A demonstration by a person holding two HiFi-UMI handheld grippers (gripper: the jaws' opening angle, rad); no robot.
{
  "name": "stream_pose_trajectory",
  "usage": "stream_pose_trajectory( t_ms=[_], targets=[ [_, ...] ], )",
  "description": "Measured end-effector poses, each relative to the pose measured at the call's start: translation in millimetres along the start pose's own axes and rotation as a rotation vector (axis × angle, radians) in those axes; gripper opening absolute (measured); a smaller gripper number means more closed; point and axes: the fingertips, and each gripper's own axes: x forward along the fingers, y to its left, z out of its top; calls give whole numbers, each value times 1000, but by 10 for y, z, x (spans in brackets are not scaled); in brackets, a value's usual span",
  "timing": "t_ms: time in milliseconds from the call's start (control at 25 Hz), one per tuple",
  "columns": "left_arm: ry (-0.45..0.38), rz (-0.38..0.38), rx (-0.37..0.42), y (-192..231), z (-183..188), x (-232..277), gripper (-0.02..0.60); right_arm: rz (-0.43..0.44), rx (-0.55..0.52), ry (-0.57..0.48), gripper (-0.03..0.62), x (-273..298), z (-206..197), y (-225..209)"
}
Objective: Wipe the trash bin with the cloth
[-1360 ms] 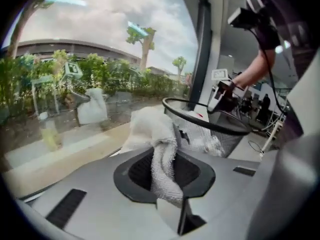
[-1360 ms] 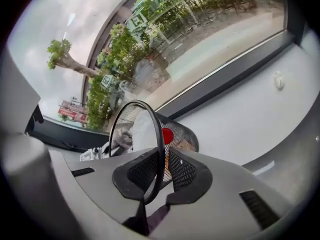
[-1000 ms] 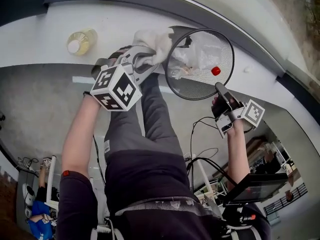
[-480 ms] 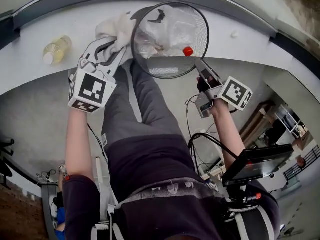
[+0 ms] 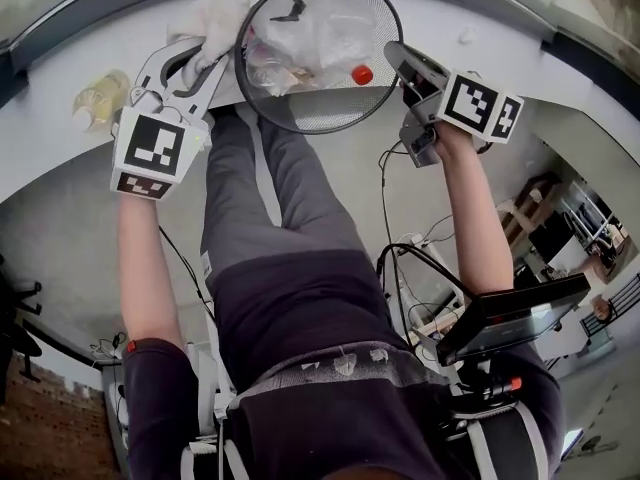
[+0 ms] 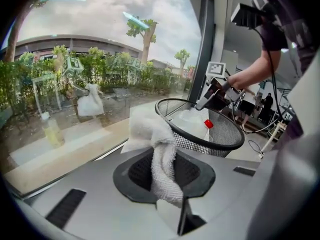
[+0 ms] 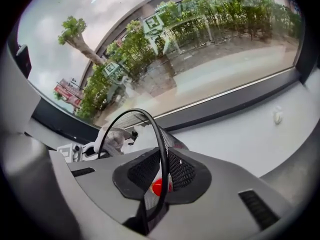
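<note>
The black mesh trash bin (image 5: 310, 123) lies tilted on the white ledge, its mouth towards me, with crumpled plastic and a red cap (image 5: 362, 74) inside. My left gripper (image 5: 207, 50) is shut on the white cloth (image 5: 215, 13), which is pressed to the bin's left rim. In the left gripper view the cloth (image 6: 161, 156) hangs from between the jaws beside the bin (image 6: 220, 141). My right gripper (image 5: 395, 53) sits at the bin's right rim. Its jaws have just been closing, and the rim wire (image 7: 161, 144) runs between them.
A plastic bottle (image 5: 95, 103) of yellowish liquid lies on the ledge (image 5: 500, 38) left of the cloth. A window wall runs behind the ledge. My legs, cables and a dark screen (image 5: 510, 318) are below.
The bin and both grippers have shifted up and left in the head view. The right gripper has gone from the bin's near rim round to its right rim. The cloth stays at the left rim.
</note>
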Motion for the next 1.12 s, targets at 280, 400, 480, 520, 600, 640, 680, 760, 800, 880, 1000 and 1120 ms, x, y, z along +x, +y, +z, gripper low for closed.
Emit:
stream_pose_trajectory(
  t_ms=[280, 400, 480, 520, 600, 640, 680, 760, 800, 880, 1000, 1120],
  targets=[
    [12, -10, -21, -116, -184, -67, 66, 87, 346, 0, 55, -27, -364, -11],
    [34, -41, -50, -284, -338, -49, 65, 116, 471, -25, 57, -115, -588, -57],
    [39, -64, -59, -449, -411, -46, 66, 121, 547, -24, 57, -195, -787, -70],
    [37, -70, -68, -517, -438, -54, 65, 122, 582, -28, 57, -224, -882, -61],
    [42, -71, -107, -602, -494, -81, 65, 126, 658, -48, 57, -259, -1035, -27],
    [50, -68, -139, -630, -522, -96, 65, 134, 703, -58, 57, -270, -1103, -5],
    [55, -64, -175, -653, -543, -110, 65, 141, 742, -64, 57, -278, -1165, 15],
    [52, -55, -224, -680, -552, -125, 66, 125, 735, -56, 57, -294, -1240, 22],
    [46, -55, -233, -690, -540, -121, 65, 96, 683, -38, 57, -308, -1252, 4],
    [38, -59, -224, -698, -488, -93, 66, 14, 520, -1, 57, -372, -1203, -54],
    [40, -52, -180, -626, -410, -32, 66, -78, 155, -16, 84, -456, -827, -100],
    [36, -42, -158, -523, -326, 23, 66, -109, -187, -9, 84, -360, -350, -139]
  ],
)
